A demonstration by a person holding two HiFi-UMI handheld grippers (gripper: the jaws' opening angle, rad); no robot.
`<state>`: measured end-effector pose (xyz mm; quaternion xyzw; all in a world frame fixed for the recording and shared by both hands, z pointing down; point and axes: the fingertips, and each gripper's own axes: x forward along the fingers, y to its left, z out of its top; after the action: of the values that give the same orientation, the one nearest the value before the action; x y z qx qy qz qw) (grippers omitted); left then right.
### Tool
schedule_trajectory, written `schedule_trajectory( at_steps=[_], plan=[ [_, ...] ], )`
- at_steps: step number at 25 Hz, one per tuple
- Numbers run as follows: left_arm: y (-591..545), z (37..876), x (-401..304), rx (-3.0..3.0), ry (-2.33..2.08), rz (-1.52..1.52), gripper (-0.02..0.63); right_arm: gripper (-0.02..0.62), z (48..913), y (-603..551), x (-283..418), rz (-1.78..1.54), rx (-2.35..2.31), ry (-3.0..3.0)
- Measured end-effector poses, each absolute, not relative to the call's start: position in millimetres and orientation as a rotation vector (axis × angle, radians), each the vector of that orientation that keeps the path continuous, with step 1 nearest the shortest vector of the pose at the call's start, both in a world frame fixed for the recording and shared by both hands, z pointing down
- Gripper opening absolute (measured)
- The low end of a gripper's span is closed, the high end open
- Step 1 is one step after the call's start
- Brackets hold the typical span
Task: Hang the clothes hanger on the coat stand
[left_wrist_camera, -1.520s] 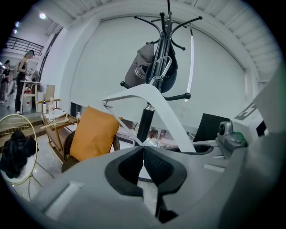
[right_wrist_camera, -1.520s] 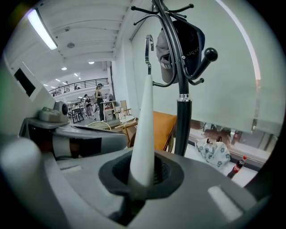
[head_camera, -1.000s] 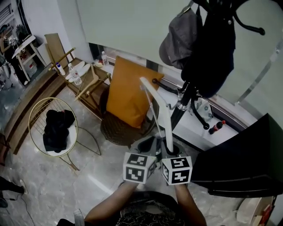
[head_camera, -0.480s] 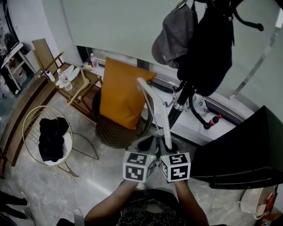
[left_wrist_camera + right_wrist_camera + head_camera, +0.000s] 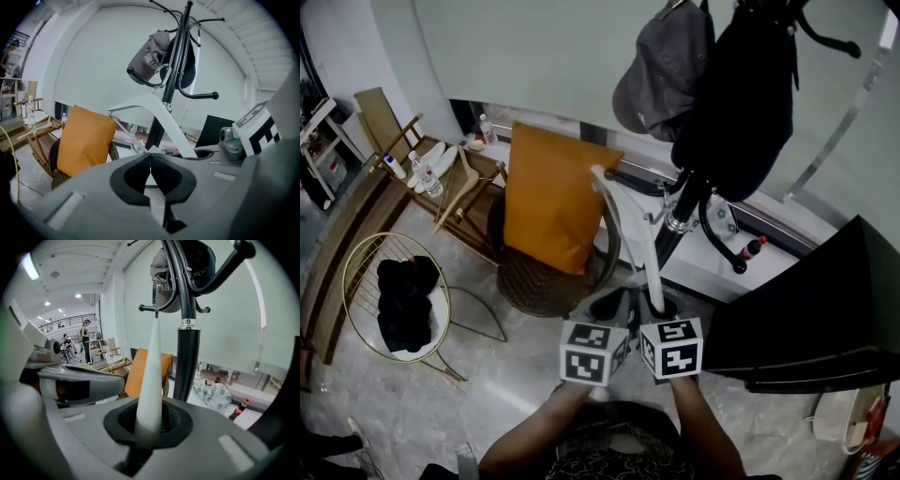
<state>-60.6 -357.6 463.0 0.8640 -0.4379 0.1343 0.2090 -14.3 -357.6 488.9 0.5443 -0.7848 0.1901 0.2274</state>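
Observation:
A white clothes hanger (image 5: 630, 217) rises from my two grippers toward the black coat stand (image 5: 680, 220). My right gripper (image 5: 658, 307) is shut on one end of the hanger's arm (image 5: 152, 371), which stands upright between its jaws (image 5: 149, 420) just left of the stand's pole (image 5: 187, 357). My left gripper (image 5: 619, 305) is close beside it, jaws closed (image 5: 150, 154), tips pinching the hanger's lower corner where the thin clip bar ends. The hanger's arm (image 5: 159, 112) crosses in front of the stand (image 5: 173, 61). The hanger's hook is hidden.
A grey cap (image 5: 661, 66) and a black bag (image 5: 741, 84) hang on the stand's hooks. An orange cushion (image 5: 548, 202) leans in a wicker chair at the left. A gold wire basket (image 5: 356, 272) holds dark clothes. A black panel (image 5: 806, 328) fills the right.
Both grippers have sunk slightly with the hanger and edged a little nearer the stand's pole. Both grips are unchanged.

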Motion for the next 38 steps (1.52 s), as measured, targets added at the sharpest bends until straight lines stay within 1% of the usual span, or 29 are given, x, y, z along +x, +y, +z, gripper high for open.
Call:
schedule_trajectory(
  at_steps=[38],
  plan=[
    [-367.3,494.6,-74.6,2.37,-1.241,0.466,0.006,0.023,535.8,-376.6,-18.2,0.589,1.464,-2.099]
  ],
)
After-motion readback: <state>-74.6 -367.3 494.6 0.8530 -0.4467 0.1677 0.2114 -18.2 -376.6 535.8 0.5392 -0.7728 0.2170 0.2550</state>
